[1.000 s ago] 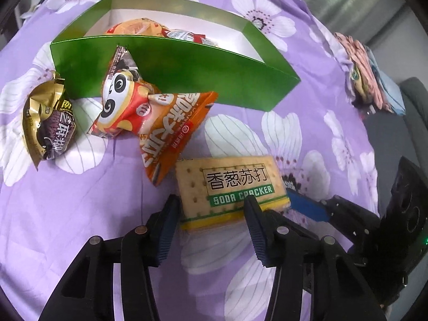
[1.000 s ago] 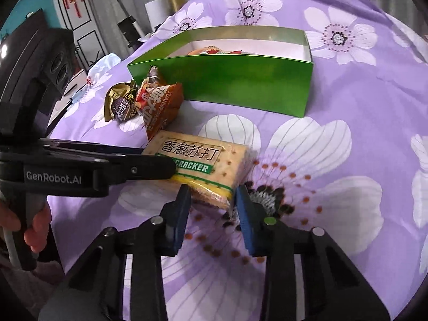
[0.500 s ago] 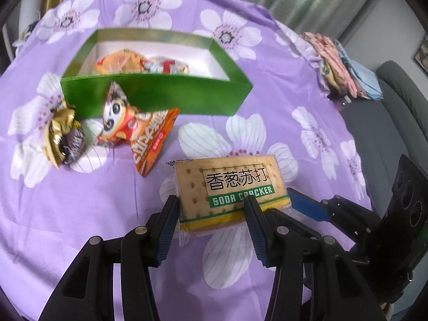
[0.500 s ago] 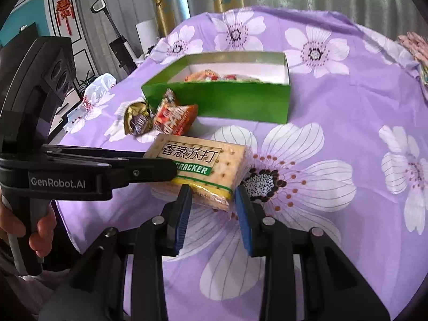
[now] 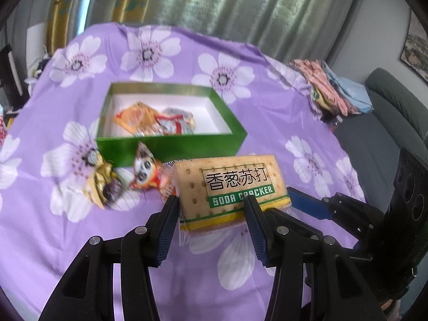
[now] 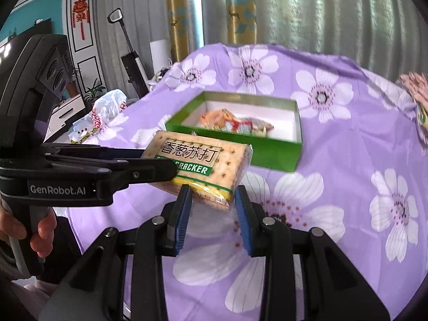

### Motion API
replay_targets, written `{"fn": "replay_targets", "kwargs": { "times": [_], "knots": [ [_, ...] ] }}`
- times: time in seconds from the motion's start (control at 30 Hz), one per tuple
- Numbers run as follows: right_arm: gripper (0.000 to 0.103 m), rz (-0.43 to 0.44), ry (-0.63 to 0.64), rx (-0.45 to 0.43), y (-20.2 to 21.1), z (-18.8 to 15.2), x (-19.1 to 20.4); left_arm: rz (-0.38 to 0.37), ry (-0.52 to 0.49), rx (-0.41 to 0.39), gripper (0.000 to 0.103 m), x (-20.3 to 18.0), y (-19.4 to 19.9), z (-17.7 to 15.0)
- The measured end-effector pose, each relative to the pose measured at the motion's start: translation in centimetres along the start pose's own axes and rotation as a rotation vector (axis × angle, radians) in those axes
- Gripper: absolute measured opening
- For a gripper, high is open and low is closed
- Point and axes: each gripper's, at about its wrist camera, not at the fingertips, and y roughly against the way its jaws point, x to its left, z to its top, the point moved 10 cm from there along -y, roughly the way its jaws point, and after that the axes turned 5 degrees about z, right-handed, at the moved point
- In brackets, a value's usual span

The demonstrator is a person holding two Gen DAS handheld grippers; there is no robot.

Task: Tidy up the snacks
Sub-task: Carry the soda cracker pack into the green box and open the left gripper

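Both grippers clamped on one soda cracker pack [image 5: 230, 187], held clear above the purple flowered counter [image 5: 267, 101]: left gripper [image 5: 211, 214] with fingers pinching its long sides, right gripper [image 6: 212, 203] with fingers narrowed on its short end. Beyond it, green box [image 5: 171, 144] holding two snack packets; gold packet [image 5: 104, 184] and panda packet [image 5: 145, 175] lying just before the box

Left wrist view: close behind its fingers [image 5: 171, 214], angled down. Right wrist view: likewise. Both share the cracker pack [image 5: 232, 184] and far green box [image 6: 272, 152].
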Motion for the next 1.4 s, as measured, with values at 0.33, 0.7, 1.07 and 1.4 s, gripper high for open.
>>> {"fn": "replay_targets", "kwargs": {
  "times": [0.33, 0.7, 1.07, 1.4],
  "knots": [
    [0.034, 0.013, 0.054, -0.058, 0.0, 3.6, 1.3, 0.017, 0.008, -0.074, 0.051, 1.6, 1.5, 2.9],
    [0.034, 0.011, 0.072, -0.087, -0.5, 5.8, 1.0, 0.021, -0.005, -0.114, 0.051, 2.0, 1.5, 5.1],
    [0.034, 0.008, 0.064, -0.111, -1.9, 7.9, -0.3, 0.028, -0.020, -0.130, 0.051, 2.5, -0.1, 7.7],
    [0.034, 0.010, 0.057, -0.096, -4.7, 9.0, -2.1, 0.021, 0.007, -0.109, 0.051, 3.7, -3.0, 9.1]
  ]
}}
